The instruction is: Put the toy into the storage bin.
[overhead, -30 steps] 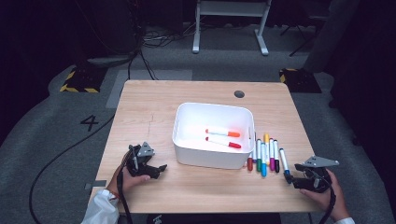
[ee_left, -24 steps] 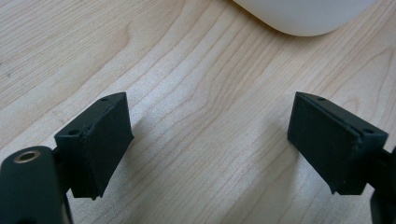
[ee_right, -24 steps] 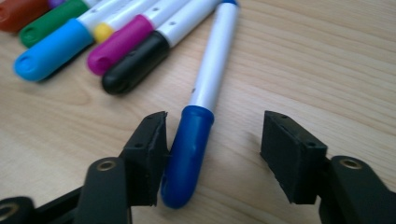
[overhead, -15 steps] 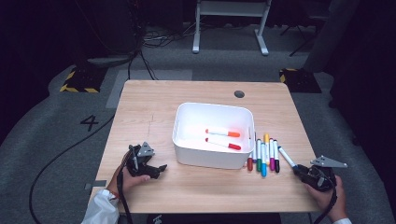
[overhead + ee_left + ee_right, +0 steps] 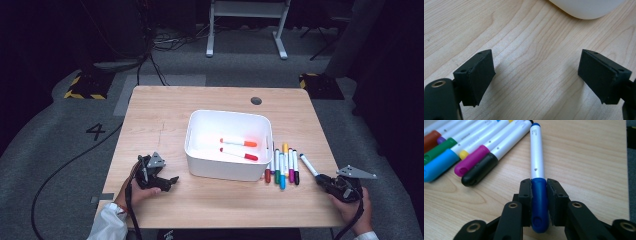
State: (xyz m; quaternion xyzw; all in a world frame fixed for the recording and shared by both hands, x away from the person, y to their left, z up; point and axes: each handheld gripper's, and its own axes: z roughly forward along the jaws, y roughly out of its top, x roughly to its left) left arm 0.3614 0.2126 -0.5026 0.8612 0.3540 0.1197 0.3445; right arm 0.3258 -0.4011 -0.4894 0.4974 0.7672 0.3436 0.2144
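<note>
A white marker with a dark blue cap point(image 5: 537, 157) lies on the wooden table point(image 5: 165, 120), right of the marker row. My right gripper point(image 5: 539, 195) is shut on its blue cap; in the high view that gripper point(image 5: 324, 180) sits near the table's right front corner with the marker point(image 5: 309, 165) pointing away to the left. A row of several coloured markers point(image 5: 281, 167) lies beside the white bin point(image 5: 227, 114), which holds an orange marker point(image 5: 239, 142) and a red marker point(image 5: 239, 154). My left gripper point(image 5: 167, 182) rests open at the front left, nothing between its jaws point(image 5: 536, 77).
The bin's rounded corner point(image 5: 586, 7) lies just ahead of the left gripper. The table's right edge point(image 5: 627, 170) runs close beside the right gripper. A dark round cable hole point(image 5: 256, 100) sits at the table's back. A grey floor with cables surrounds the table.
My right gripper has closed on the blue marker's cap and shifted slightly towards the table's right front corner. The left gripper has stayed where it was.
</note>
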